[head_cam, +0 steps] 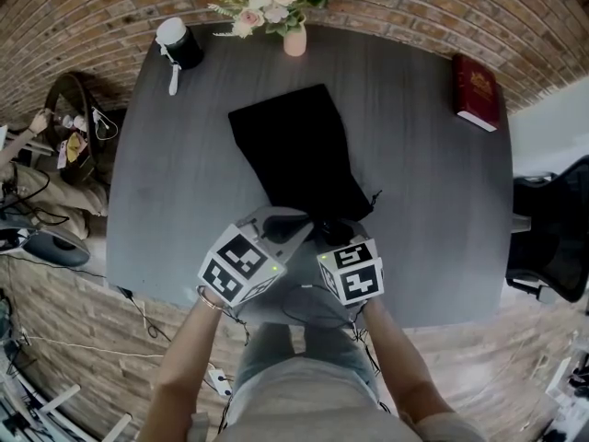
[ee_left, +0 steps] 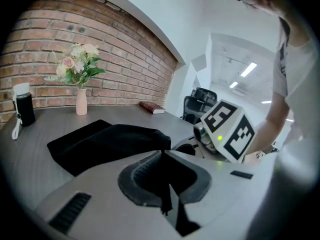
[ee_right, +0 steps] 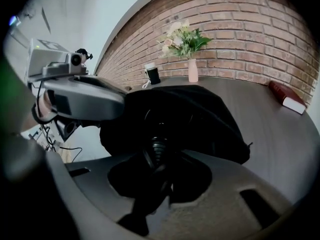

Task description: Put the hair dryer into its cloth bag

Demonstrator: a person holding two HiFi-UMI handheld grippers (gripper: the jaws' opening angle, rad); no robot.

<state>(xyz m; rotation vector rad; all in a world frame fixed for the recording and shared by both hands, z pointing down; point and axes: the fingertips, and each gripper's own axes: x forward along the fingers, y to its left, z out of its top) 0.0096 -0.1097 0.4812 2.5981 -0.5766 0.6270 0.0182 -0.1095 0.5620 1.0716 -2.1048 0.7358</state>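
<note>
The black cloth bag (head_cam: pixel 294 150) lies flat on the grey table (head_cam: pixel 423 182), its mouth toward me. My left gripper (head_cam: pixel 287 226) is at the near left of that mouth, shut on a thin fold of the bag's rim (ee_left: pixel 161 154). My right gripper (head_cam: pixel 333 238) is close beside it on the right. In the right gripper view the hair dryer's black ribbed cord sleeve (ee_right: pixel 159 149) sits between the jaws. My right gripper (ee_right: pixel 159 160) is shut on it. The dryer's body runs into the dark bag (ee_right: pixel 200 114) and is mostly hidden.
A pink vase of flowers (head_cam: pixel 293 35) and a black-and-white bottle (head_cam: pixel 178 42) stand at the table's far edge. A red book (head_cam: pixel 476 90) lies at the far right. An office chair (head_cam: pixel 552 238) stands to the right of the table. Cables and bags lie on the floor at left.
</note>
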